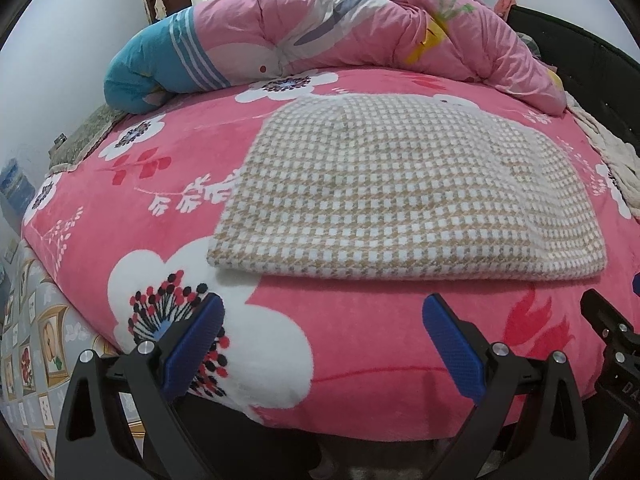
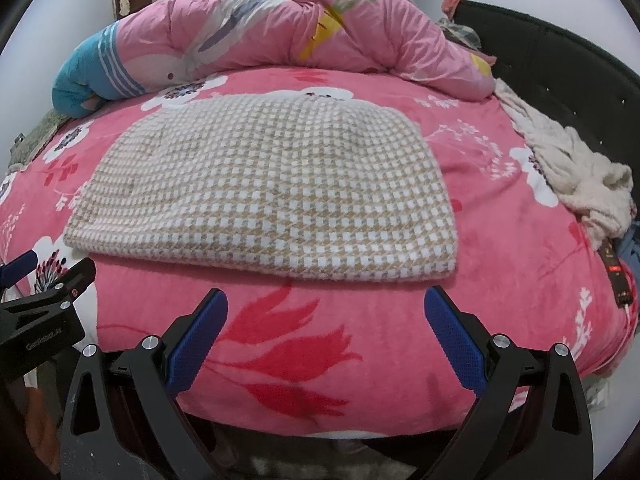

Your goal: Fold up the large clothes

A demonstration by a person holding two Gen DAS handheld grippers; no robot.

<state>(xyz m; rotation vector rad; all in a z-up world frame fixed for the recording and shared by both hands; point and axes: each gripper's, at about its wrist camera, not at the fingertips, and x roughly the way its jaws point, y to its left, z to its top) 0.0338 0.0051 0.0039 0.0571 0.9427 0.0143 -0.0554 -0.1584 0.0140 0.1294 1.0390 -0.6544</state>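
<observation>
A beige-and-white checked garment (image 1: 400, 200) (image 2: 272, 200) lies folded into a flat rectangle on the pink flowered bed cover (image 1: 360, 340) (image 2: 360, 320). My left gripper (image 1: 324, 312) stands open near the bed's front edge, short of the garment's near hem, with nothing between its blue fingers. My right gripper (image 2: 326, 308) is open too, just in front of the same hem and empty. The right gripper's black body shows at the right edge of the left wrist view; the left gripper's body shows at the left edge of the right wrist view.
A crumpled pink quilt (image 1: 360, 32) (image 2: 300, 28) with a blue end is heaped along the far side of the bed. A cream fleece cloth (image 2: 576, 172) and a black remote (image 2: 616, 276) lie at the right, beside a black headboard (image 2: 560, 60).
</observation>
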